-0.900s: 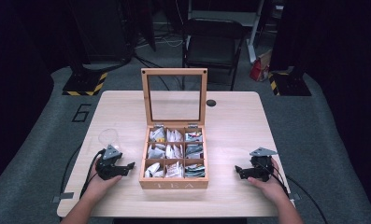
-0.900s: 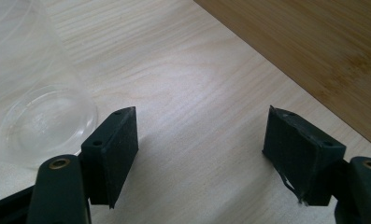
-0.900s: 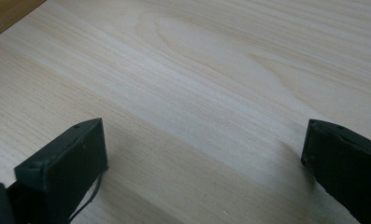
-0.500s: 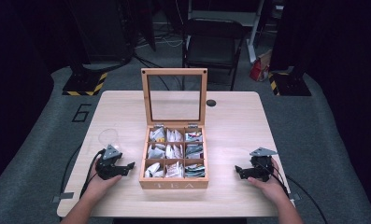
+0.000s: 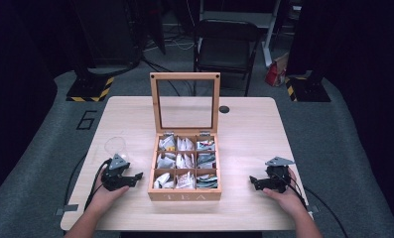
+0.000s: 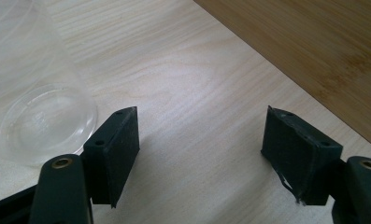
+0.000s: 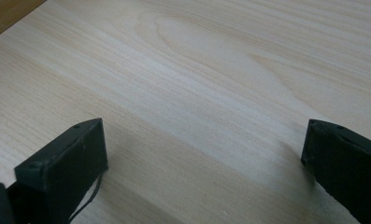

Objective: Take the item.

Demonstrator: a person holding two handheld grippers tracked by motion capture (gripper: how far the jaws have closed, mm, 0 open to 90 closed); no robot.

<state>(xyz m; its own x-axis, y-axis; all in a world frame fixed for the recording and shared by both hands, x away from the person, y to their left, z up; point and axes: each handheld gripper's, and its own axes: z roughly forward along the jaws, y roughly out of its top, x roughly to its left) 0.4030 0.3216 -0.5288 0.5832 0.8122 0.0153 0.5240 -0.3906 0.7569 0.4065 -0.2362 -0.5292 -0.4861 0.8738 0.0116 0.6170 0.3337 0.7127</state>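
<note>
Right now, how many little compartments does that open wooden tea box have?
9, in three rows of three inside the light wooden tea box at the table's middle: back row, middle row, front row. All hold tea bags.

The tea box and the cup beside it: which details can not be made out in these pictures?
- Tea box, high view: the packets' print is too small to read.
- Tea box, left gripper view: the frame's edge cuts it to one plain wall.
- Clear cup, high view: faint, partly behind the left claw's grey plate.
- Clear cup, left gripper view: its rim is cut off above.
</note>
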